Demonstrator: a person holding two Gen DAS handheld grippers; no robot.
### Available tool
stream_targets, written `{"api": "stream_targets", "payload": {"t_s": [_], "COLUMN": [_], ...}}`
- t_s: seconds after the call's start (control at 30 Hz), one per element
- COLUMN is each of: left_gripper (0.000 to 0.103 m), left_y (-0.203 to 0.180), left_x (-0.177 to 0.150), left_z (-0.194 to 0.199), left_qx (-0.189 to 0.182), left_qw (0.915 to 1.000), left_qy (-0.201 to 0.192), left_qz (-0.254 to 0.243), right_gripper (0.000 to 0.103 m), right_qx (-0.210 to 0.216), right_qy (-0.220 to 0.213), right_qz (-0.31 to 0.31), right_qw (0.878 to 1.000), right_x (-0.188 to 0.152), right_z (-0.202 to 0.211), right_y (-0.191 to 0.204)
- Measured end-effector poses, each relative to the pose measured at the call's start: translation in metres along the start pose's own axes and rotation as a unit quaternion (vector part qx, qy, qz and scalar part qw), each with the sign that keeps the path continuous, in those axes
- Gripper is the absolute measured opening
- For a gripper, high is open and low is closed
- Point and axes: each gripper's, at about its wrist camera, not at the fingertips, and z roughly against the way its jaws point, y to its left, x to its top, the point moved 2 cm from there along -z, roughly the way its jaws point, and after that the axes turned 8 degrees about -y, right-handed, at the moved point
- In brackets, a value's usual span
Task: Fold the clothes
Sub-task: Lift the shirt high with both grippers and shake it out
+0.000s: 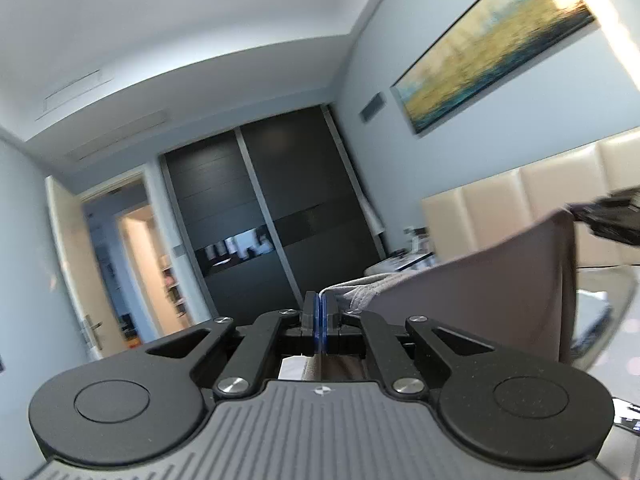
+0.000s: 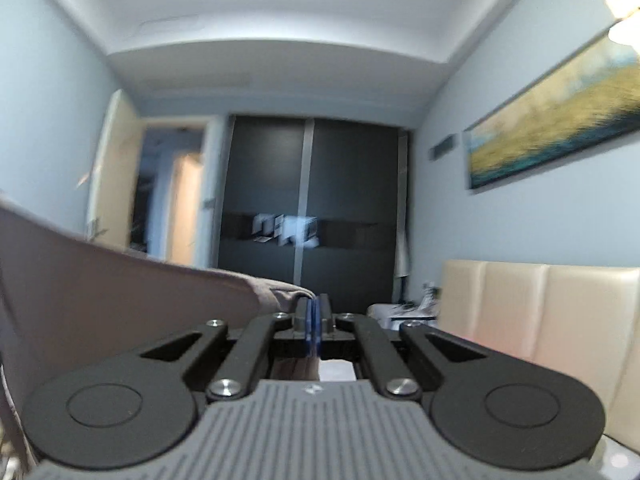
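**Both tools clamped on a grey-brown garment held up in a bedroom**

The left tool (image 1: 321, 300) points level toward a dark sliding wardrobe (image 1: 272, 208). Its blue pads are pressed together with an edge of a grey-brown garment (image 1: 500, 280) pinched between them. From the pinch the cloth runs off to the right of the left wrist view as a stretched sheet, rising to a corner where the dark tip of the right tool shows at the frame's edge. A paler, ribbed part of the fabric sits just beside the left tool's fingertips.

In the right wrist view the right tool (image 2: 314, 306) also points level at the wardrobe (image 2: 312, 200), its blue pads closed on a folded edge of the same garment (image 2: 120, 292). Here the cloth spreads away to the left and fills the lower left of the view. The garment thus hangs between the two tools, held off whatever lies below, which cannot be seen.

Around them: a cream padded headboard (image 2: 540, 320) to the right, a long framed painting (image 1: 492, 44) in yellow and teal on the pale wall above it, and an open door (image 1: 80, 264) to the left of the wardrobe leading to a lit hallway. Small items sit on a low stand between headboard and wardrobe, too blurred to name.
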Motion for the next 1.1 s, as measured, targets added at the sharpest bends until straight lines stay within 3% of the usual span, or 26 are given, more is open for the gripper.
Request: {"api": "stream_targets", "payload": {"t_s": [0.1,0.4,0.53,0.67,0.87,0.97,1.1], "left_gripper": [0.0,0.0,0.0,0.0,0.0,0.0,0.0], "left_y": [-0.004,0.017,0.017,0.019,0.021,0.013,0.002], "left_x": [0.007,0.032,0.037,0.012,-0.066,-0.115,-0.197], "left_z": [0.017,0.065,0.067,0.033,-0.061,-0.115,-0.187], "left_qx": [-0.007,-0.006,-0.002,-0.012,-0.03,-0.033,-0.031], "left_qw": [0.9997,0.9959,0.9962,0.998,0.9934,0.9874,0.9724], "left_qy": [-0.018,-0.064,-0.064,-0.017,0.085,0.141,0.221], "left_qz": [0.014,0.063,0.06,0.059,0.071,0.063,0.068], "right_gripper": [0.002,0.002,0.002,0.002,0.002,0.002,0.002], "right_qx": [-0.022,-0.005,0.006,0.009,0.008,0.007,0.018], "right_qy": [-0.026,-0.089,-0.095,-0.067,0.016,0.068,0.159], "right_qz": [0.003,-0.002,0.0,0.002,0.011,0.022,0.031], "right_qw": [0.999,0.996,0.995,0.998,1.0,0.997,0.987], "right_x": [0.013,0.054,0.061,0.042,-0.028,-0.074,-0.154], "right_z": [0.016,0.077,0.081,0.059,-0.005,-0.045,-0.105], "right_y": [-0.01,-0.027,-0.022,-0.016,-0.009,-0.003,0.012]}}
